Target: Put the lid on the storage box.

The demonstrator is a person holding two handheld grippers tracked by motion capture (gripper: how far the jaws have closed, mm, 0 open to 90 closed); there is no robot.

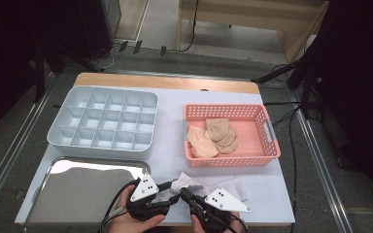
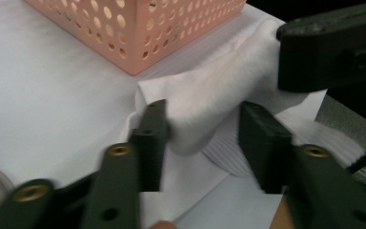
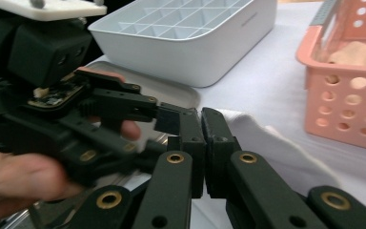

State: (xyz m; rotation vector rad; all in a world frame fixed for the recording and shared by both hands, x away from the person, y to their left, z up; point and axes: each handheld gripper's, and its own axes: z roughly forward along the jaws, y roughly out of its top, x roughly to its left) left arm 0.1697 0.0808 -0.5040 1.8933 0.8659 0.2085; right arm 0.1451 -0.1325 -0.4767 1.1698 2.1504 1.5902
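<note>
At the left front corner of the bench I have the steel tray [image 1: 77, 191] lying bare, and behind it the white divided box [image 1: 104, 121] with every compartment I can see unfilled. So nothing has been sorted into either yet, as far as I can judge.

At the front edge, near the middle, my left gripper [image 2: 202, 138] stands partly open around a raised fold of the white cloth [image 2: 219, 90]; one jaw touches the fold, the other stands clear of it, so I would not call that a grip. The cloth itself lies crumpled on the bench just in front of the pink basket [image 1: 267, 124].

My right gripper [image 3: 202, 143] is closed tight with its tips at the cloth's edge; whether any fabric is pinched I cannot tell.

In the basket, the tan pieces [image 1: 213, 136] sit heaped at its left side. Folding looks barely begun.
</note>
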